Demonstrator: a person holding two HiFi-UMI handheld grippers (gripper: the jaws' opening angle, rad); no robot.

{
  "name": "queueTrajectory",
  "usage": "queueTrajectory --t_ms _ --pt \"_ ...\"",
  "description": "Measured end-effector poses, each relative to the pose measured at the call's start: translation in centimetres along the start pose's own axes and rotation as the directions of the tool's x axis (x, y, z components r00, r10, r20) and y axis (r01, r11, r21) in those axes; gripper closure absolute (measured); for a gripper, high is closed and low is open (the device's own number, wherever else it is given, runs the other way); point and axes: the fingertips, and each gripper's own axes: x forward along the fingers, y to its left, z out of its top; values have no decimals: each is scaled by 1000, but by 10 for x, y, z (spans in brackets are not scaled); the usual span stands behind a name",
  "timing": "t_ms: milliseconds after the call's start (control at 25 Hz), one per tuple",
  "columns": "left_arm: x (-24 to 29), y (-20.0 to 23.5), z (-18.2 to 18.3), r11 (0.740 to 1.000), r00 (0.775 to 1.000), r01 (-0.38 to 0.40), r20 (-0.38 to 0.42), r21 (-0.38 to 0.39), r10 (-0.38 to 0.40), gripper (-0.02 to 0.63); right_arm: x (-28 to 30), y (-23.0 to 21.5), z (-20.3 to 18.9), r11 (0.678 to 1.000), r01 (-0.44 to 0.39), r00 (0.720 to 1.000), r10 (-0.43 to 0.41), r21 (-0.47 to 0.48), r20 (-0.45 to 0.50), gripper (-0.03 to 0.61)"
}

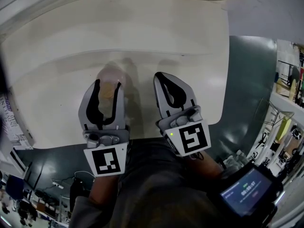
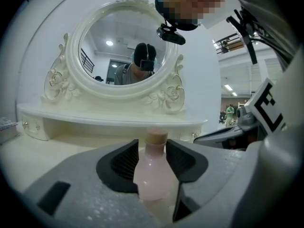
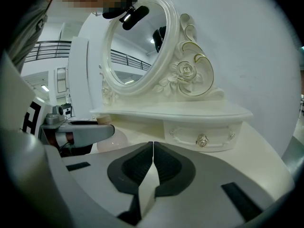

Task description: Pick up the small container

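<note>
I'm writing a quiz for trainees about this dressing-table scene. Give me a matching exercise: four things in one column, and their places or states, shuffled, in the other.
1 pink bottle
2 right tool
3 oval mirror
4 drawer knob

a jaws together, nothing held
b upright at the back of the table
c between the jaws of the left tool
d below the mirror's shelf

Pairs: 1-c, 2-a, 3-b, 4-d

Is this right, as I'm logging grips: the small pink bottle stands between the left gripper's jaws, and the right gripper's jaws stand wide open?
No: the right gripper has its jaws closed together, as the right gripper view shows. The small pink bottle does stand between the jaws of the left gripper.
</note>
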Motion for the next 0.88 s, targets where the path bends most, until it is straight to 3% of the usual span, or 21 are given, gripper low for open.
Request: queueTrajectory --t_ms 280,880 --pt "0 -5 2 999 1000 2 6 48 -2 468 -1 0 0 1000 -3 1000 3 -8 0 563" --pt "2 -7 1 998 1000 1 5 58 -1 474 -4 -2 -1 1000 5 1000 -5 -3 3 563"
